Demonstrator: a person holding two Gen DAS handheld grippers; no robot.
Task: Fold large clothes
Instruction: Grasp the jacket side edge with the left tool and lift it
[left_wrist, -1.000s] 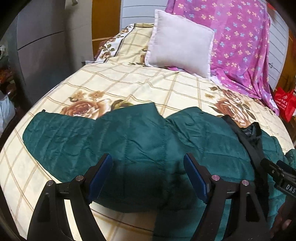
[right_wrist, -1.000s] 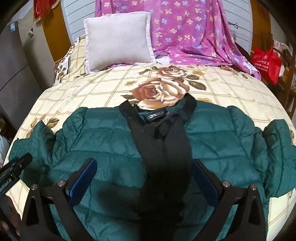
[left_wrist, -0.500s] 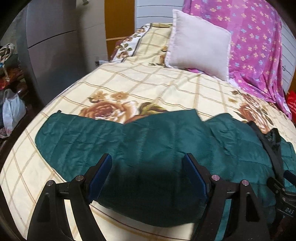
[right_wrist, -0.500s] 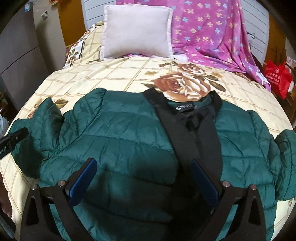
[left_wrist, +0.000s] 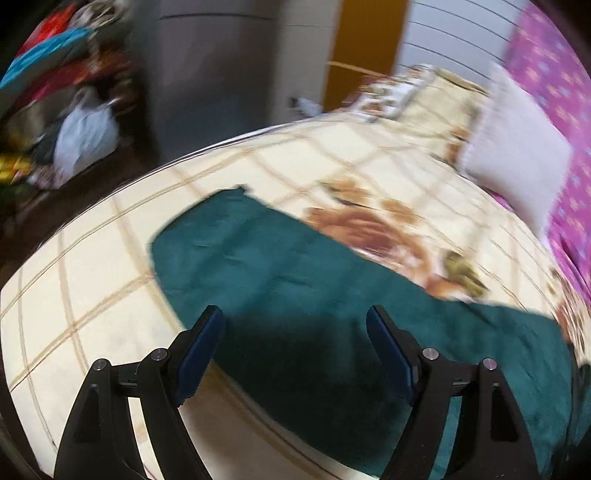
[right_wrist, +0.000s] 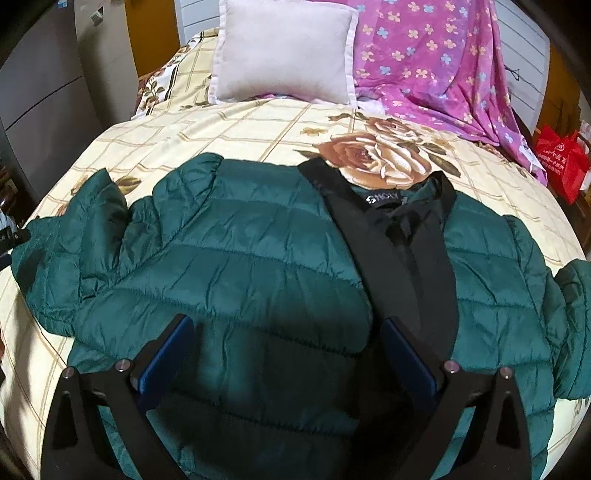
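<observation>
Swinging leftward over the last second, the left gripper now frames the outstretched sleeve, its view blurred by motion; the fold looks about to begin there. Both grippers gape wide, holding nothing. The right gripper hovers over the jacket, a quilted, glossy green puffer with black placket, lying flat and face-up on the checked bedspread.

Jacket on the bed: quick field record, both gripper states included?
garment: green jacket, spread flat, front up
trim: black collar, open
surface: bedsheet, floral checks
sleeve: stretched out sideways on the sheet
behind: pillow, purple blanket
left gripper: open, over the sleeve
right gripper: open, over the jacket's front
left view: blurred
</observation>
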